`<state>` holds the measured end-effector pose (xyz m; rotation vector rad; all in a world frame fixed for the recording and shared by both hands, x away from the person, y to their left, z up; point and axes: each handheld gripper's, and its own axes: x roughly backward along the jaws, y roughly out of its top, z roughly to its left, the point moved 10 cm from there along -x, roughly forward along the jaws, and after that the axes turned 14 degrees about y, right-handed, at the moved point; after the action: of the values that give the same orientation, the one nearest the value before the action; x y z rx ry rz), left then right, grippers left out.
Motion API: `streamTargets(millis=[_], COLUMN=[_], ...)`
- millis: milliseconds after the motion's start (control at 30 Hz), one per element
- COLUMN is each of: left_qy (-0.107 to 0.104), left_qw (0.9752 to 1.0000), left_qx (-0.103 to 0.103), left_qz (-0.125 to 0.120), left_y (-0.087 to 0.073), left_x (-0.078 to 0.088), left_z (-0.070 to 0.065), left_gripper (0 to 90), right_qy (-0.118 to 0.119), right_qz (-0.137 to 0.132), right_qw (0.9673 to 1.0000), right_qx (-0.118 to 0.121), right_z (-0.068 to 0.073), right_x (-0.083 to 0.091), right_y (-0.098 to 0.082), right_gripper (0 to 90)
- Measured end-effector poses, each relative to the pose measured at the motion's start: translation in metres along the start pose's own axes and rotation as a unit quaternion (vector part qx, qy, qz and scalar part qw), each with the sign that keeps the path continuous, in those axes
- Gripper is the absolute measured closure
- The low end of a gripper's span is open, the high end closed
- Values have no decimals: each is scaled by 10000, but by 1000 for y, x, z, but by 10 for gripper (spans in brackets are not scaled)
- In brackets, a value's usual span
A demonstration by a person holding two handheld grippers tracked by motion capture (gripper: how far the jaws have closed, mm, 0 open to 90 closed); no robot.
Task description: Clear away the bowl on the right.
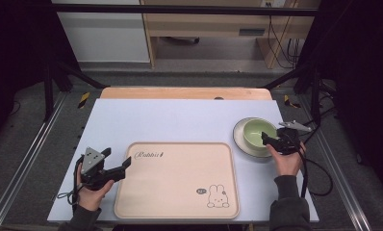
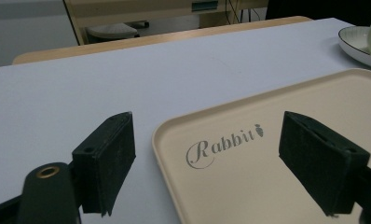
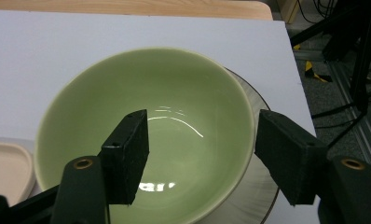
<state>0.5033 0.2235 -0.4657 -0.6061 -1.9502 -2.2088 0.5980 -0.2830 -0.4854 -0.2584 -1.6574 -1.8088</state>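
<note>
A beige tray (image 1: pixel 175 187) printed with "Rabbit" and a bunny lies at the table's near middle. My left gripper (image 1: pixel 117 159) is open at its near left corner. In the left gripper view (image 2: pixel 211 163) one jaw is over the white table and the other over the tray (image 2: pixel 249 177). A pale green bowl (image 1: pixel 255 132) sits on a white plate (image 1: pixel 238 137) at the right. My right gripper (image 1: pixel 269 139) is open at the bowl's near rim. In the right gripper view (image 3: pixel 207 156) one jaw is inside the bowl (image 3: pixel 174 93) and the other outside, above the plate (image 3: pixel 253 196).
The white table sheet (image 1: pixel 180 120) has free room behind the tray. A wooden strip (image 1: pixel 185 93) runs along the far edge. Black frame bars and cables stand to the right (image 1: pixel 319 96). The tray's corner (image 3: pixel 6 168) lies just left of the bowl.
</note>
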Motion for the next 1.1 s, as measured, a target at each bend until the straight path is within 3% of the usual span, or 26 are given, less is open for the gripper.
streamTargets(millis=[367, 1100], left_qy=[-1, -9], left_qw=[10000, 10000], left_qx=[-14, -49], left_qz=[19, 71], left_y=[-1, -4], left_x=[-1, -3], left_z=[0, -1], left_gripper=[183, 188], right_qy=[-105, 102], right_qz=[246, 699], right_qw=[9995, 9960], right_qx=[-136, -553], right_z=[-14, -21], right_x=[-9, -21], right_y=[-7, -19], right_gripper=[418, 652])
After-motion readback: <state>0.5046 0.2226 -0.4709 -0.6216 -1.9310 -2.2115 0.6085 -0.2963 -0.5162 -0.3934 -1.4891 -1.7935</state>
